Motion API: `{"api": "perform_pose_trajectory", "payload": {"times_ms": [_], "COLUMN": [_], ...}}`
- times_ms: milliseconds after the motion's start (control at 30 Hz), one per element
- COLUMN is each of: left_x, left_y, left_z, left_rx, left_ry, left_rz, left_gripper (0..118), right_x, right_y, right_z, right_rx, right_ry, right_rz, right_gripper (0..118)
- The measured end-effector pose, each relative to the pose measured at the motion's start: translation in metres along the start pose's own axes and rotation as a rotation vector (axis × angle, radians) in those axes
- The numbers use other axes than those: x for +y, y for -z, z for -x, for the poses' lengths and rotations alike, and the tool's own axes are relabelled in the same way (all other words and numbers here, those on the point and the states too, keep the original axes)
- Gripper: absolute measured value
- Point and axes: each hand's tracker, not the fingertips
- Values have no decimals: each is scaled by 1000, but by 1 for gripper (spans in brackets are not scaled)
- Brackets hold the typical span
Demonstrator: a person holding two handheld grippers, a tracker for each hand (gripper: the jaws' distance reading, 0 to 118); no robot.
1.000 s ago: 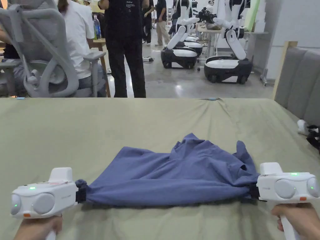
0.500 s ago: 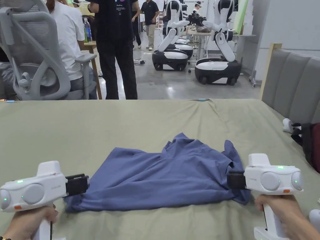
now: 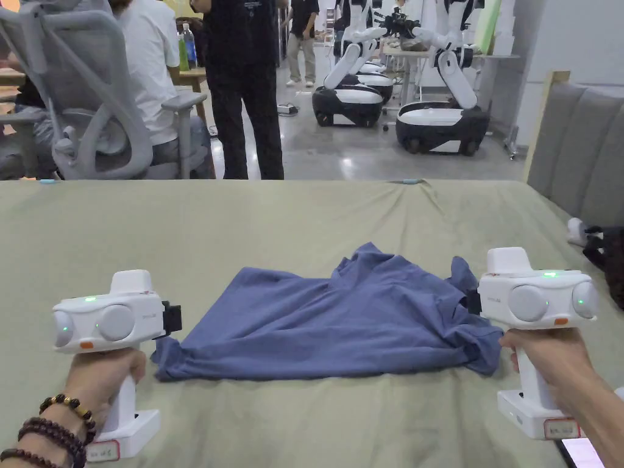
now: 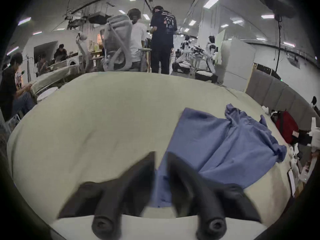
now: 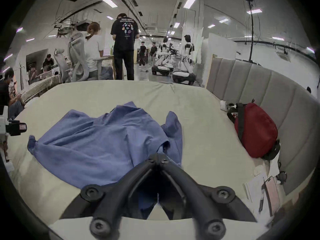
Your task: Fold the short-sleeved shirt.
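Note:
A blue short-sleeved shirt [image 3: 341, 323] [image 4: 225, 148] [image 5: 97, 146] lies loosely spread and wrinkled on the olive bed sheet [image 3: 183, 231], one sleeve bunched at its right end. My left gripper [image 3: 177, 318] [image 4: 161, 155] hovers just off the shirt's left corner; its jaws stand a little apart with nothing between them. The right gripper [image 3: 470, 301] [image 5: 158, 155] is raised over the shirt's right edge, jaw tips touching and no cloth pinched between them. The left gripper [image 5: 16, 127] also appears at the left edge of the right gripper view.
A red bag [image 5: 256, 131] and small items lie by the grey padded headboard [image 3: 579, 152] on the right. Papers and a phone [image 5: 266, 191] sit at the near right. Beyond the bed are an office chair [image 3: 91, 103], a standing person [image 3: 244, 91] and parked robots [image 3: 439, 116].
Both grippers let go of the shirt's bottom corners, which they had pulled taut. The shirt has slackened onto the sheet. Both grippers have lifted off it, and the right one has closed.

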Motion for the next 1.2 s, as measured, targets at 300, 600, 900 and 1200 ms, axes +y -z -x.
{"api": "perform_pose_trajectory", "payload": {"times_ms": [300,600,900,1200], "left_x": [-9,-26,2,-1], "left_y": [31,35,30,39], "left_z": [12,15,7,8], "left_rx": [79,-39,-36,-69], "left_ry": [-39,-134,-94,-116], "left_rz": [144,167,106,140], "left_gripper": [103,5,5,5], "right_x": [-8,-10,52,123], "right_y": [-7,1,47,203], "right_z": [5,7,16,16], "right_rx": [30,27,84,181], "right_ry": [6,-19,-86,-138], "right_rz": [23,44,29,190], "right_gripper": [0,0,0,77]}}
